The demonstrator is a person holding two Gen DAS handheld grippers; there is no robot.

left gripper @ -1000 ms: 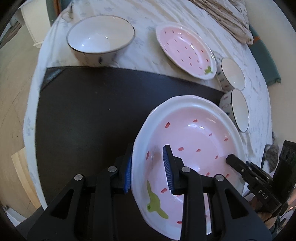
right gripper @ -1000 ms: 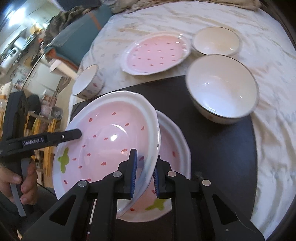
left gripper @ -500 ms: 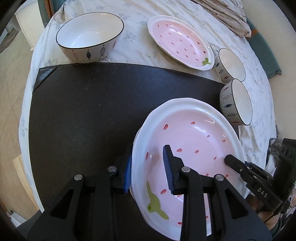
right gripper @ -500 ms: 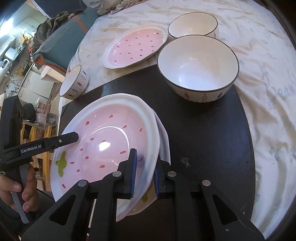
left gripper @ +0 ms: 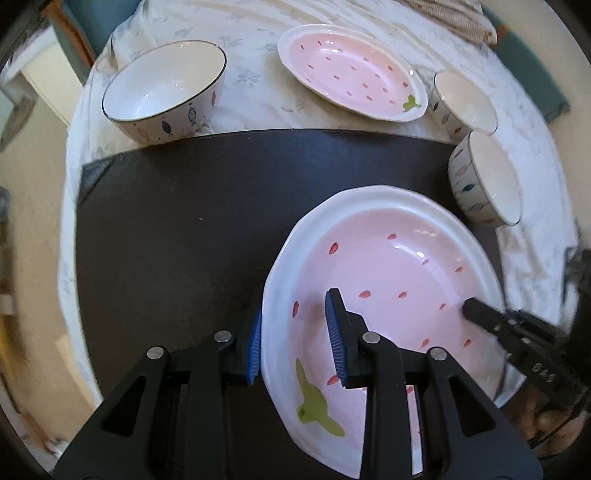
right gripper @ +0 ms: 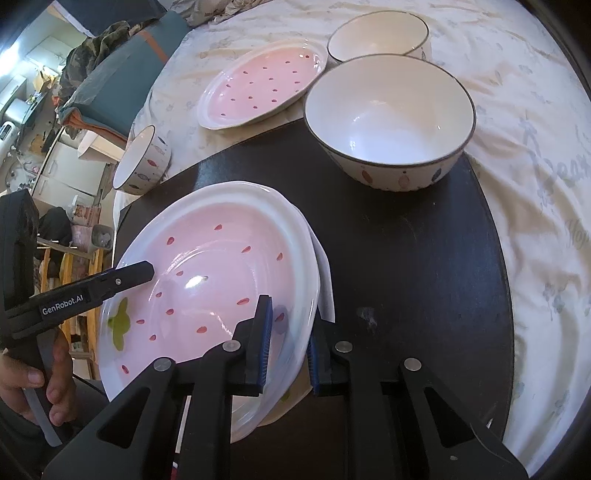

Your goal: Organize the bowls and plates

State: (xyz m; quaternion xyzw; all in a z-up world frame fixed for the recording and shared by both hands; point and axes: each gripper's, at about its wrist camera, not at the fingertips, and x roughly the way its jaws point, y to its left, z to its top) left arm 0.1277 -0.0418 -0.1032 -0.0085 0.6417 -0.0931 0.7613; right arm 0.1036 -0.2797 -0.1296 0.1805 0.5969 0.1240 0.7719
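**Both grippers on the top strawberry plate**

Right now I have the glossy pink oval ceramic plate with red seed marks and a green leaf (left gripper: 391, 280) pinched from two sides. My left gripper (left gripper: 295, 338) has its blue-padded fingers (left gripper: 334, 339) narrowed on the plate's white rim, one pad outside and one over the pink well. My right gripper (right gripper: 286, 338) grips the opposite rim the same way, its fingers nearly together with the rim between them. In the right wrist view the plate sits tilted over a second plate of the same white-rimmed make (right gripper: 325, 280), whose edge peeks out beneath it on the right; whether the two touch I cannot tell.

Both plates are over the dark matte mat (left gripper: 177, 229) that covers the near part of the desk, which is draped in a pale floral cloth (left gripper: 251, 81). A large white bowl with a dark rim and fish pattern (right gripper: 391, 122) stands at the mat's far edge. Beyond it on the cloth lies a third pink oval plate (right gripper: 266, 83), with a white bowl (right gripper: 376, 35) just beside it. A small fish-patterned bowl (right gripper: 142, 162) stands at the desk's left edge. A person's hand (right gripper: 33, 387) holds the left gripper's handle.
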